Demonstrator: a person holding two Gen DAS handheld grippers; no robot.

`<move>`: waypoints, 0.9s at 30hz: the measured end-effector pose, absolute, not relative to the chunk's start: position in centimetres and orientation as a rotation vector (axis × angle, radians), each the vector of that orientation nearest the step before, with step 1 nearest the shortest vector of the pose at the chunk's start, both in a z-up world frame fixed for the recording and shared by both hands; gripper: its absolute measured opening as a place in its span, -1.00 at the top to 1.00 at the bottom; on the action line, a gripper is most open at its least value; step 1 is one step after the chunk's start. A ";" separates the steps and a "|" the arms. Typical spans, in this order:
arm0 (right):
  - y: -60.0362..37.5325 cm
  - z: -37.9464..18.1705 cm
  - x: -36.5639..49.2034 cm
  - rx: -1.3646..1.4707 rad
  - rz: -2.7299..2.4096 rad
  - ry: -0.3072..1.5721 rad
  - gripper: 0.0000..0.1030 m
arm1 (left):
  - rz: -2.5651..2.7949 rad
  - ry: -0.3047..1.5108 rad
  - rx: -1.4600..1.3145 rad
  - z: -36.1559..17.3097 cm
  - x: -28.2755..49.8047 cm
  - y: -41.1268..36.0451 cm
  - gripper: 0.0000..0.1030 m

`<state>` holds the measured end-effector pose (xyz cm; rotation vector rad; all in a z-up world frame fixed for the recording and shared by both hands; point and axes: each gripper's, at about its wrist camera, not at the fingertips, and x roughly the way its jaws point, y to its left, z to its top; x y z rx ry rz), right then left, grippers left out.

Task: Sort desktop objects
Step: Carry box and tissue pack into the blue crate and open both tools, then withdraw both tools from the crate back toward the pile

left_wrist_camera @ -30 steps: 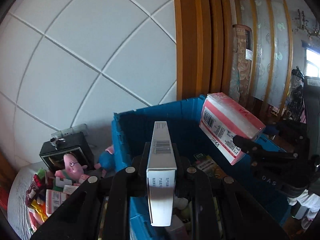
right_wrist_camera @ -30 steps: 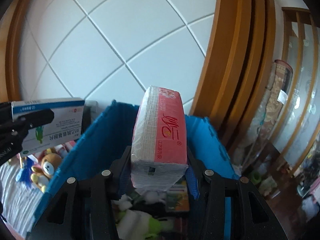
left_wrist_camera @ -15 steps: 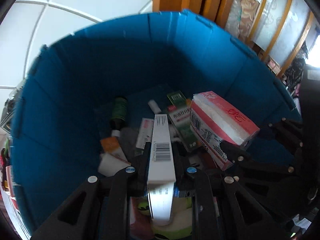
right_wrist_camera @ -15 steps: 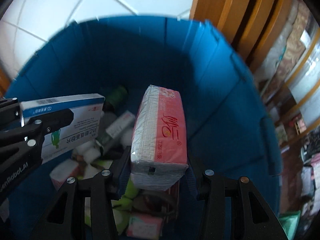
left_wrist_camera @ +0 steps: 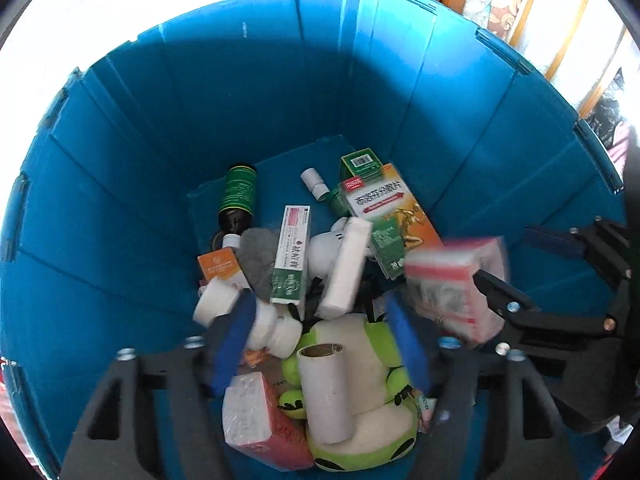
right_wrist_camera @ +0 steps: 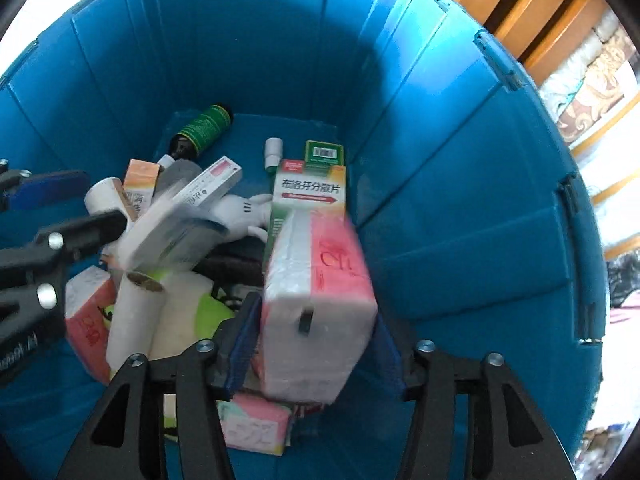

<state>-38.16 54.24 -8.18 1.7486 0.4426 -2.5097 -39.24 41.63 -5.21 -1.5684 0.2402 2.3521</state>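
Now that you have both hands down inside the blue bin (left_wrist_camera: 280, 80), the drop is under way. Your left gripper (left_wrist_camera: 320, 308) has just sprung its jaws wide and nothing sits between them. The white box (right_wrist_camera: 172, 236) it carried a moment ago is loose, a blur at 9 o'clock in the right wrist view, tumbling onto the pile.

Your right gripper (right_wrist_camera: 314, 312) has also just been easing apart. The pink tissue pack (right_wrist_camera: 320, 280) is between its pads, but it smears while the fingers stay sharp, so I judge it released and slipping down, not clamped. Both items count as sorted once they settle, and you can lift out for the next pair.

Readable print is scarce. The orange-and-white carton (right_wrist_camera: 312, 188) at 12 o'clock reads 布洛芬分散片. The green box (right_wrist_camera: 324, 154) behind it shows only a barcode. The tissue pack's red lettering is too blurred to read, and the label on the dark bottle (left_wrist_camera: 238, 196) is too small.
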 end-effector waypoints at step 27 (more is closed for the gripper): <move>52.7 4.2 -26.2 1.052 -2.697 0.118 -1.00 | 2.732 0.142 -1.006 7.4 -26.3 29.0 -0.35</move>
